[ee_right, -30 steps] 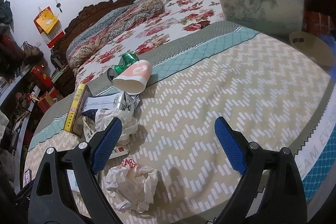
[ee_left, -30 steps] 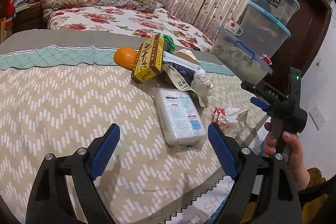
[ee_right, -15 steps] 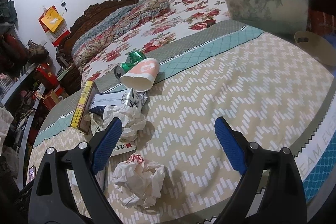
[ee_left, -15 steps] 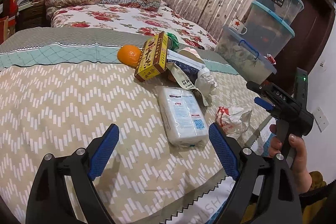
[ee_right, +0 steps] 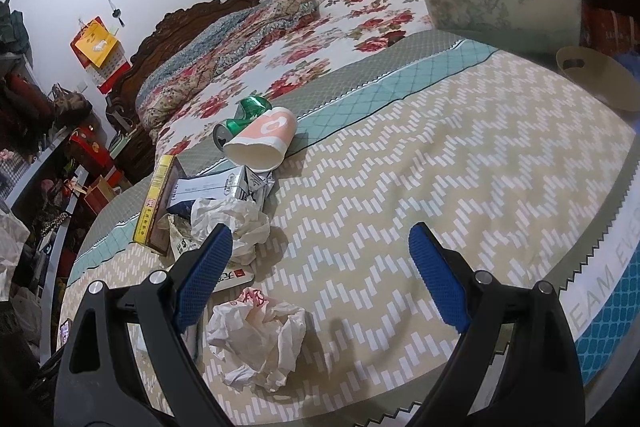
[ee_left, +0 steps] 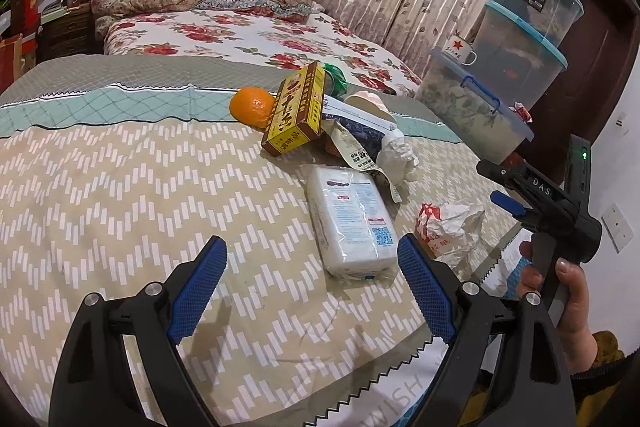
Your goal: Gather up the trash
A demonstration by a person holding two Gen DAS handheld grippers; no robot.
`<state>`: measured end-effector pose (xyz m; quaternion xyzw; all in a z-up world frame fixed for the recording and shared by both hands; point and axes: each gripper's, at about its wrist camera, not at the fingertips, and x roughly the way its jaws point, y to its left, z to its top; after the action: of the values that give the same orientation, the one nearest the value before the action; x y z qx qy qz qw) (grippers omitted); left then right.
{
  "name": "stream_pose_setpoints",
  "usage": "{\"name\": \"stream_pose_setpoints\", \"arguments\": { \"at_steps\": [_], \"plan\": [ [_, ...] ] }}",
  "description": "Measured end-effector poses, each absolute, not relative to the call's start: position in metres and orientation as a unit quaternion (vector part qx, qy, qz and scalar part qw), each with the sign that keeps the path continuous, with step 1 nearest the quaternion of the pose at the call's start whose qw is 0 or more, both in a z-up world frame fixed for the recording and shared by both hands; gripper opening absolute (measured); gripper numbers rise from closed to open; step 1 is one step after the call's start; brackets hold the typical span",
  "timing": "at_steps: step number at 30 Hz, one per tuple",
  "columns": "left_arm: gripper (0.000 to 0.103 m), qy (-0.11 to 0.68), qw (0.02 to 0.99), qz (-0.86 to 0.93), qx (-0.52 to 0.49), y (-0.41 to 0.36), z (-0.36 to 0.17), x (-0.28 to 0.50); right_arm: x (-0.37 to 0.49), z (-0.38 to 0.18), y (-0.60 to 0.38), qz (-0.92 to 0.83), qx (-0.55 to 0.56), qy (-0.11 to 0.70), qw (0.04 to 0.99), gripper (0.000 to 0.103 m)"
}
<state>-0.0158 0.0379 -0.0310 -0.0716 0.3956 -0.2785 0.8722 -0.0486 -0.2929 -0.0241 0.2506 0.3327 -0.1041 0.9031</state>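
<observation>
While both grippers hover over the bed [ee_left: 100, 187], nothing is yet grasped and the trash lies in one loose cluster on the chevron quilt.

Left wrist view: the left gripper [ee_left: 312, 291] has its jaws spread wide and empty. A tissue pack [ee_left: 350, 219], soft, white and plastic-wrapped, lies just ahead and right of centre, its near end close to the right finger; its long axis runs away from the camera, roughly in line with the fingers. A crumpled wrapper [ee_left: 452, 227] sits just right of the pack, near the bed edge. Beyond lie a paper wad [ee_left: 396, 155], a rigid yellow box [ee_left: 296, 111] and an orange [ee_left: 252, 105]. The right gripper's handle is visible at the far right, beside the wrapper.

Right wrist view: the right gripper [ee_right: 320, 275] is likewise released and empty. The wrapper [ee_right: 260, 339], thin, creased, white with red print, lies low and left of centre, nearer the left finger. Farther off are the wad [ee_right: 232, 223], a tipped paper cup [ee_right: 264, 141] and a dented green can [ee_right: 244, 115].

Judgement: the right gripper seems nearer the wrapper and would need a leftward, downward shift; the left is nearer the pack.
</observation>
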Motion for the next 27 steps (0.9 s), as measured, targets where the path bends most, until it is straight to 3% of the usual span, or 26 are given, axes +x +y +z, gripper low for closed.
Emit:
{"name": "stream_pose_setpoints", "arguments": {
  "at_steps": [12, 16, 22, 27],
  "plan": [
    [0.083, 0.392, 0.882, -0.257, -0.054, 0.0389, -0.03, -0.0167, -0.0496, -0.0271, -0.2957, -0.109, 0.26, 0.335, 0.899, 0.09],
    [0.094, 0.385, 0.89, -0.243, -0.032, 0.0357, -0.0285, -0.0186, -0.0504, -0.0281, -0.2981, -0.113, 0.271, 0.333, 0.896, 0.09],
    [0.094, 0.389, 0.891, -0.231, -0.033, 0.0394, -0.0291, -0.0165, -0.0506, -0.0285, -0.2983, -0.126, 0.269, 0.336, 0.894, 0.09],
    [0.094, 0.394, 0.893, -0.213, -0.03, 0.0423, -0.0292, -0.0142, -0.0535, -0.0247, -0.2957, -0.139, 0.26, 0.323, 0.899, 0.099]
  ]
}}
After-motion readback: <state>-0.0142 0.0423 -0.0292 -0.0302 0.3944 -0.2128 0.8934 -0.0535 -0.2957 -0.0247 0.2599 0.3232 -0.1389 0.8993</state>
